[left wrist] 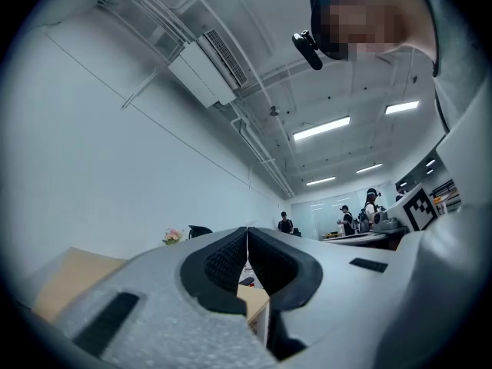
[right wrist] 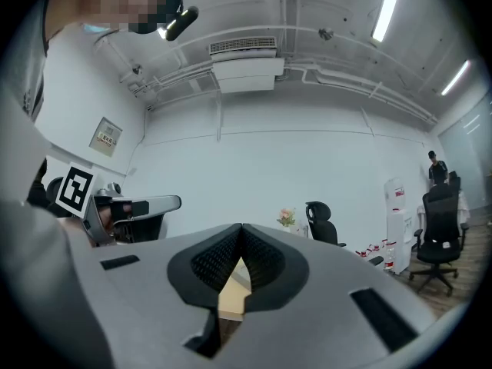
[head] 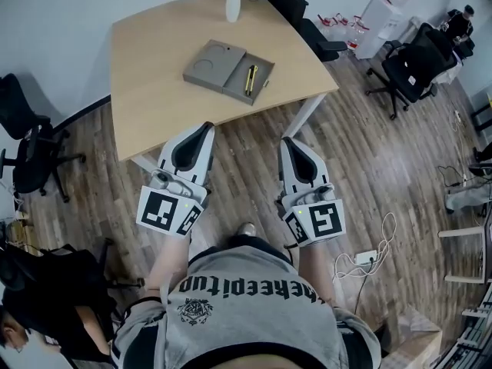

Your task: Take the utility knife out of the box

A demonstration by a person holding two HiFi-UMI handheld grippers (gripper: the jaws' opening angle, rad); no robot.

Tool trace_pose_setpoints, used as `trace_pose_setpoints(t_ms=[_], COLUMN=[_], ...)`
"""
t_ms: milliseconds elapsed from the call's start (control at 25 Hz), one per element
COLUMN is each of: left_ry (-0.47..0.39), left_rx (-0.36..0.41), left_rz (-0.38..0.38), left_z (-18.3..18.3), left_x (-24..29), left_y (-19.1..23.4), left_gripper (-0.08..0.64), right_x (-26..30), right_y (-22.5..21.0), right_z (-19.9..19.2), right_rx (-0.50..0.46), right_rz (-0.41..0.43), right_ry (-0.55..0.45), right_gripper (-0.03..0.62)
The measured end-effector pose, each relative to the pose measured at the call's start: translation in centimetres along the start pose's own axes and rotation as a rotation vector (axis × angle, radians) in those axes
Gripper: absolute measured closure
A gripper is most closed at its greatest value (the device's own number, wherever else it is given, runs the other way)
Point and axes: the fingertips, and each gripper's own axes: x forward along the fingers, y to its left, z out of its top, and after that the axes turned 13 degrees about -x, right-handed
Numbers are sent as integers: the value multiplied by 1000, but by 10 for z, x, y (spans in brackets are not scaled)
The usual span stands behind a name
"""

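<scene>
Up in the middle of the head view, the utility knife (head: 250, 80), yellow and black, is seen lying in the right-hand half of the open grey box (head: 211, 64). The box is set on the pale wooden table (head: 154, 91), below a white vase (head: 233, 4) near the table's far edge. Lower in the frame, short of the table's near edge and well apart from the box, the left gripper (head: 206, 126) and the right gripper (head: 287, 141) are held side by side. In each gripper view the dark pads are seen pressed together, with nothing gripped between them. Wood-pattern floor (head: 369, 175) is seen beneath them.
</scene>
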Motion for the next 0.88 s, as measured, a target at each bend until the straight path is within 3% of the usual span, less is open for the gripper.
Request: trace_pose_setpoints(t_ms=[400, 880], left_ry=[-18, 5], left_rx=[17, -10], left_rz=[29, 16], left_z=[-12, -26], left_x=[33, 48], left_y=[-23, -28], left_gripper=[541, 541], right_x=[2, 2], right_y=[-41, -54], right_z=[-14, -31], right_rx=[21, 59], right_rz=[53, 60], right_ry=[-20, -11], right_gripper=[586, 586])
